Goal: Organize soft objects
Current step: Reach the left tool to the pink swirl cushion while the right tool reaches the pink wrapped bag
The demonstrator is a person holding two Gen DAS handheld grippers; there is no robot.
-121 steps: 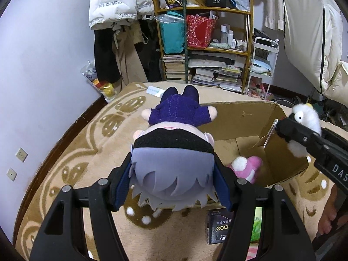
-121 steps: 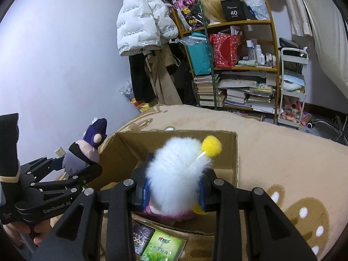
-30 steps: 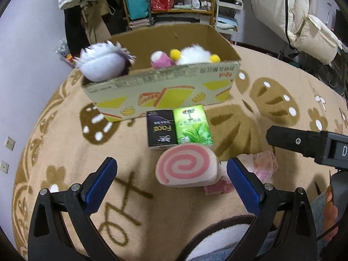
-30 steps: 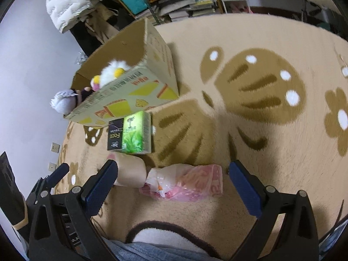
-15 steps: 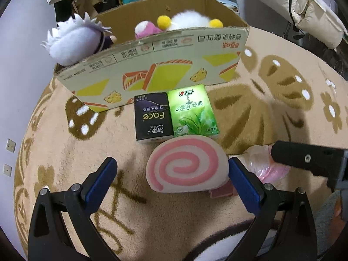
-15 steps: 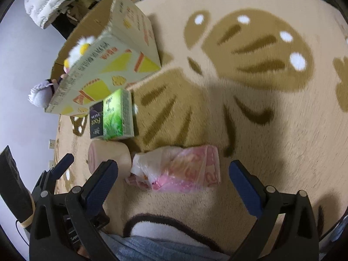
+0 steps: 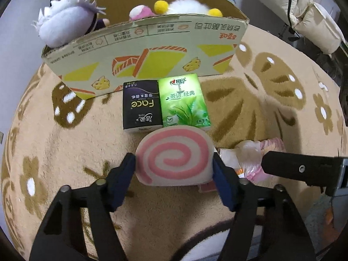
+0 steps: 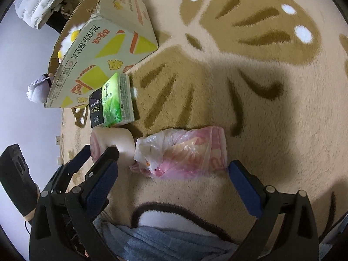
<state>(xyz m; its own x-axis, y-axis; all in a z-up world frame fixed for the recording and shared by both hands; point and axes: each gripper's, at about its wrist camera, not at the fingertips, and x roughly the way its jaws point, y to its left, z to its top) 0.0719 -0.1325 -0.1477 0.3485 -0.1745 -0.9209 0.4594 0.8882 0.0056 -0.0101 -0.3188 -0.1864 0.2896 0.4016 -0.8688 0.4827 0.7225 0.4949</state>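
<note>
Nearest to me, the left gripper [image 7: 174,169] had closed in on the swirl-roll cushion [image 7: 174,155], where half a second before its blue pads [image 7: 121,180] had stood wide on either side. Now both pads pressed the cushion's flanks, so I took it as grasped, though it lay on the carpet [image 7: 71,152] and had not yet been lifted. Just to its right, the right gripper [image 8: 171,180] hung spread apart, unclenched, straddling the pink plastic-wrapped bundle [image 8: 184,152] without touching it. That gripper had dropped lower over the bundle than a moment earlier, and I judged a grasp was about to follow.

A little further out, the black tissue pack [image 7: 141,106] and the green tissue pack [image 7: 183,102] lay side by side, touching each other, the cushion's far edge just overlapping their near ends. They had not moved.

Beyond them stood the cardboard box [image 7: 152,50], already holding the grey-haired plush doll [image 7: 63,24] at its left end, a small pink plush [image 7: 140,12] and the white fluffy toy [image 7: 187,6] with yellow pompoms. Four seconds back the doll and the fluffy toy had been in the grippers; now both sat in the box.

So two items were stowed, the cushion was newly caught, and the bundle and two tissue packs remained. The cushion would squash easily, so I thought the squeeze could be light for the carry over the box's near wall.
</note>
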